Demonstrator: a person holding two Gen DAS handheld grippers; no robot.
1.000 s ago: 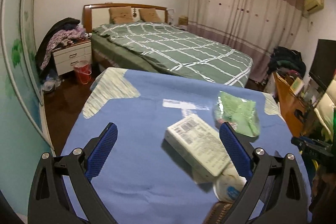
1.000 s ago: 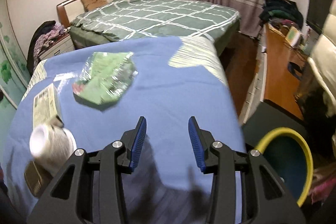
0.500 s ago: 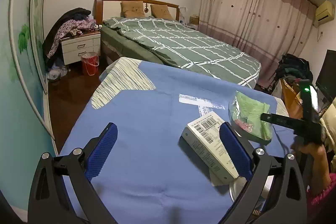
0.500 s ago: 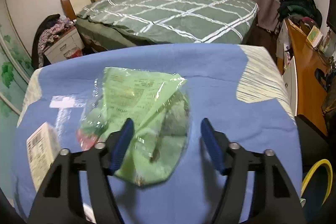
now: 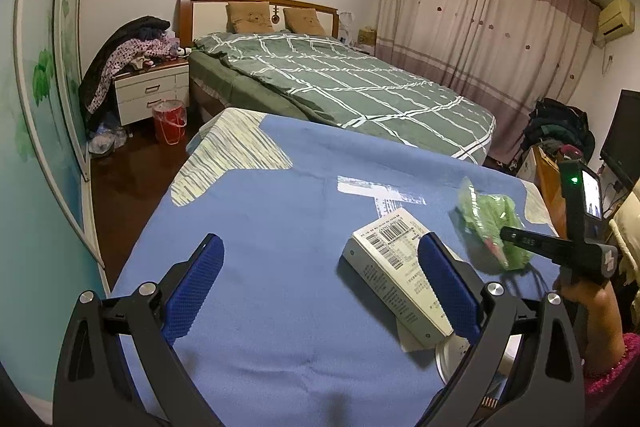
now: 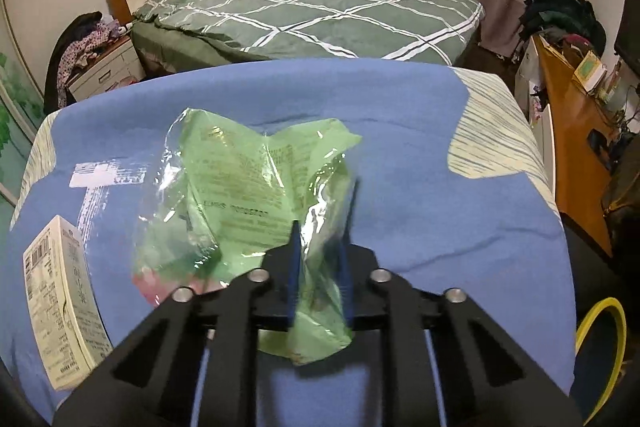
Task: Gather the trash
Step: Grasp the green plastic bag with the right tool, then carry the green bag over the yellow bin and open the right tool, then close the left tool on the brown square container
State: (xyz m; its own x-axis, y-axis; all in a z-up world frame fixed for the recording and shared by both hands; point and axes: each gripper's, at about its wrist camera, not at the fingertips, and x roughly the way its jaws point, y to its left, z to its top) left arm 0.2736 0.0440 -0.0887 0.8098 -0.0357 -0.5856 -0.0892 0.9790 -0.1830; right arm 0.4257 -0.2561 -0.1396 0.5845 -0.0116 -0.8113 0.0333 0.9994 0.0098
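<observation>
A crumpled green plastic wrapper (image 6: 248, 187) lies on the blue-covered table (image 6: 420, 187). My right gripper (image 6: 322, 215) is closing on its near edge, and the film is pinched between the blue pads. In the left wrist view the same wrapper (image 5: 488, 215) bunches up at the right gripper's tip (image 5: 506, 233), held by a person's hand (image 5: 592, 307). My left gripper (image 5: 320, 247) hovers open over the table, with nothing between its fingers. A white barcode box (image 5: 396, 267) lies just inside its right finger; it is also at the left in the right wrist view (image 6: 60, 307).
A white round container (image 5: 452, 355) sits under the box's near end. A yellow-rimmed bin (image 6: 600, 347) stands on the floor right of the table. A green-quilted bed (image 5: 360, 87) lies beyond the far table edge, and a wooden desk (image 6: 576, 163) stands at the right.
My right gripper swung left over the green wrapper, opened wide around it, then closed on it, and the film crumpled. The left gripper sank a little and stayed open.
</observation>
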